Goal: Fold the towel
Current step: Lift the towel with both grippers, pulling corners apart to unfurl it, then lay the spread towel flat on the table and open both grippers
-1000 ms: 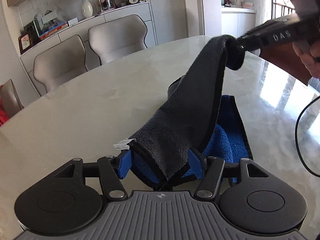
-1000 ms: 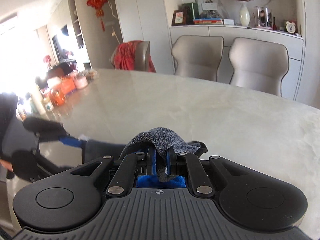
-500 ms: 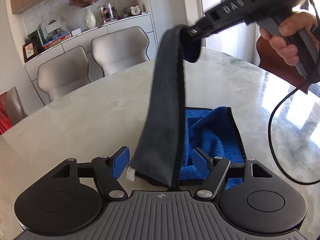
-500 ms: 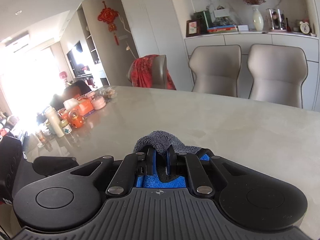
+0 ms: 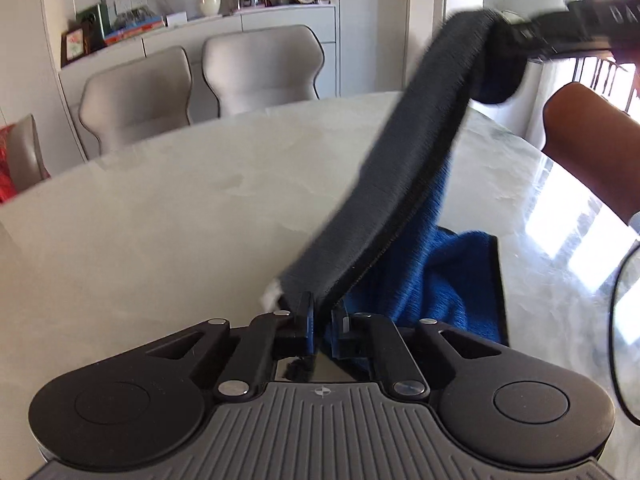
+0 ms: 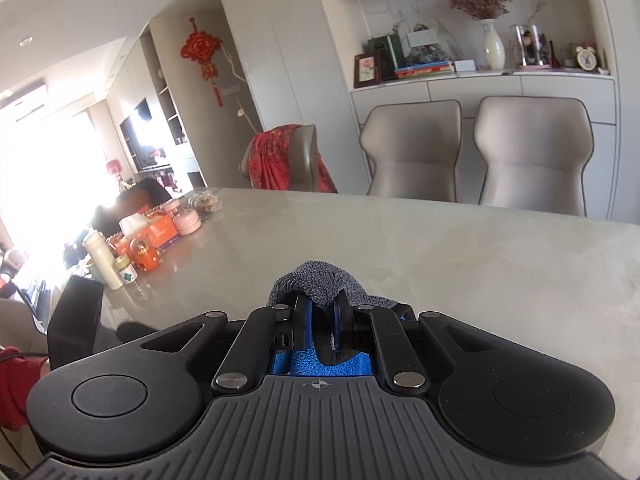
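Left gripper (image 5: pixel 322 312) fingers clenched on a corner of the towel (image 5: pixel 404 184), white tag (image 5: pixel 271 297) poking out at 9 o'clock of the fingers. Towel grey on 1 side, blue on the other, black edging. It runs as a taut strip from the left fingers up toward 1 o'clock to the right gripper (image 5: pixel 516 36), held high above the bench (image 5: pixel 168 216). Blue lower part sags down at 3 o'clock of the strip, reaching the bench. Right wrist view: right gripper (image 6: pixel 320 312) fingers clamped on a grey towel fold (image 6: pixel 320 282), blue side visible below. 2 beige chairs (image 6: pixel 472 152) at 12 o'clock behind the bench; jars and boxes (image 6: pixel 140 240) at 9 o'clock.
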Demonstrator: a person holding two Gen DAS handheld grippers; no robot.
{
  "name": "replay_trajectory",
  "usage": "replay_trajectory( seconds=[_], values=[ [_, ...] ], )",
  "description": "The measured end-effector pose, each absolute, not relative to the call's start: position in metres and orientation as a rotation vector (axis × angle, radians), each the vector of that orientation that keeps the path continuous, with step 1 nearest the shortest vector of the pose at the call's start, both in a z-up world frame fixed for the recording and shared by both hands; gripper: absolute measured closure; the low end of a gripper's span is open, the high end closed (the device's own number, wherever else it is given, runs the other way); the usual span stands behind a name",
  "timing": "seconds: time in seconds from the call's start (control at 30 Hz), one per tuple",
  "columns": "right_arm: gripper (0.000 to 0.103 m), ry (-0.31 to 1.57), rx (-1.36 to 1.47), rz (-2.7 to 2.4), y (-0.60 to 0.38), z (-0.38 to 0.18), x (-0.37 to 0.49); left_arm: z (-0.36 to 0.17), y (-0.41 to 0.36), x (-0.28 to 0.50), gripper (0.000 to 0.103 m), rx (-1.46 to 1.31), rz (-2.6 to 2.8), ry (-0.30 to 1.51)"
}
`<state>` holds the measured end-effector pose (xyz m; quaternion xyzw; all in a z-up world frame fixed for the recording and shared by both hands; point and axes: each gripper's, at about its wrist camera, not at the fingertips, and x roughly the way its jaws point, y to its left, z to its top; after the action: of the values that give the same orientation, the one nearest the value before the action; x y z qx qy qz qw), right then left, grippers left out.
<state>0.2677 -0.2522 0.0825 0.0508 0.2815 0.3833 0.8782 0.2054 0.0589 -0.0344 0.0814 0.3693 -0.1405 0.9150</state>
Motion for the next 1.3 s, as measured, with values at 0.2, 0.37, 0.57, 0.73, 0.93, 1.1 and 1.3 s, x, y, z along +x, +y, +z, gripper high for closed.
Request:
replay_trajectory(
  seconds=[0.2, 0.37, 0.57, 0.73, 0.93, 1.1, 1.3],
  values=[
    [0.093, 0.547, 0.082, 0.788, -0.259, 0.095, 0.268, -0.007, 0.07, 0.221, 0.101, 0.18, -0.267, 0.689],
    [0.093, 0.457, 0.01, 0.782, -0.256, 0.124, 0.291, 0.042, 0.077, 0.255, 0.101, 0.228, -0.238, 0.572],
    [0.093, 0.33, -0.096, 0.737, -0.25, 0.173, 0.335, 0.106, 0.08, 0.303, 0.101, 0.28, -0.186, 0.428],
    [0.093, 0.233, -0.17, 0.728, -0.25, 0.211, 0.338, 0.155, 0.071, 0.314, 0.101, 0.309, -0.19, 0.323],
    [0.093, 0.357, -0.237, 0.757, -0.262, 0.183, 0.293, 0.166, 0.058, 0.278, 0.101, 0.348, -0.258, 0.307],
    [0.093, 0.52, -0.286, 0.789, -0.272, 0.139, 0.246, 0.121, 0.052, 0.225, 0.101, 0.355, -0.344, 0.428],
    [0.093, 0.809, -0.226, 0.83, -0.283, 0.063, 0.187, 0.061, 0.055, 0.157, 0.1, 0.308, -0.414, 0.636]
  ],
)
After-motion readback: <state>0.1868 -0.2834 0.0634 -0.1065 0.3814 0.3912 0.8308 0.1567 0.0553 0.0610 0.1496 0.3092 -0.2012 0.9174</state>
